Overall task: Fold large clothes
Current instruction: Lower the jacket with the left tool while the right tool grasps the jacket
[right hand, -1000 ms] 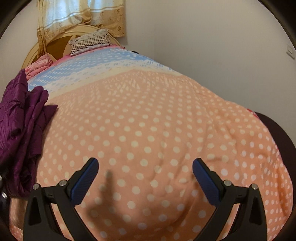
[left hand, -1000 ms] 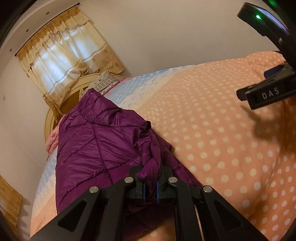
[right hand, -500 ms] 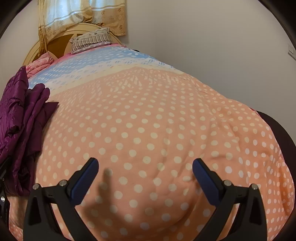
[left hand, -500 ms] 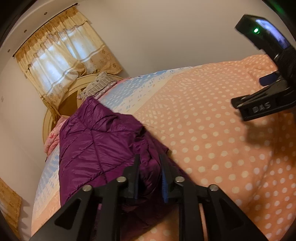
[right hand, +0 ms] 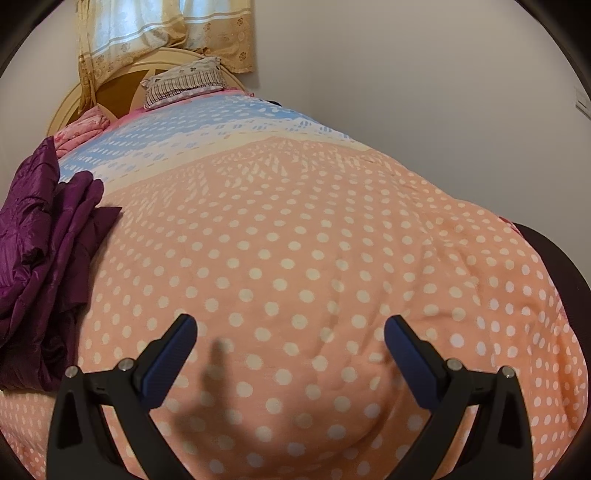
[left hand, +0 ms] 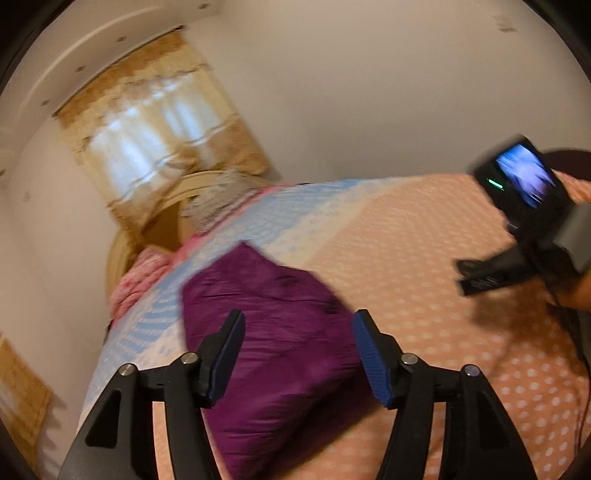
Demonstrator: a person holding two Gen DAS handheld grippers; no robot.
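Left claw (left hand: 298, 354): jaws opening, blue pads apart and clear of cloth; the jacket (left hand: 273, 332) showed between and beyond them but was gripped by neither pad. Right claw (right hand: 290, 354): jaws wide, nothing between them, held over bare quilt (right hand: 332, 240). Item: one purple quilted jacket, folded to a compact bundle, lying on the quilt toward the left side of the bed. Relation: the bundle lay straight ahead of and below the left claw; from the right claw it sat well off to the left, at the picture's edge (right hand: 44, 258). Left hand therefore nearer by a clear margin. Long axis: ran from the left claw away toward the headboard (right hand: 74, 99), roughly in line with the fingers; the left view was smeared by motion, so the exact outline and edge count could not be read with confidence. Judgement: the fold looked finished or nearly so, and any further tidying would fall to the left claw. Surface: soft orange quilt with white dots, a blue and cream band toward the head. Room: striped pillow (right hand: 184, 81) against the round headboard, pink bedding (right hand: 81, 129) beside it, curtain (right hand: 166, 33) above, plain walls.
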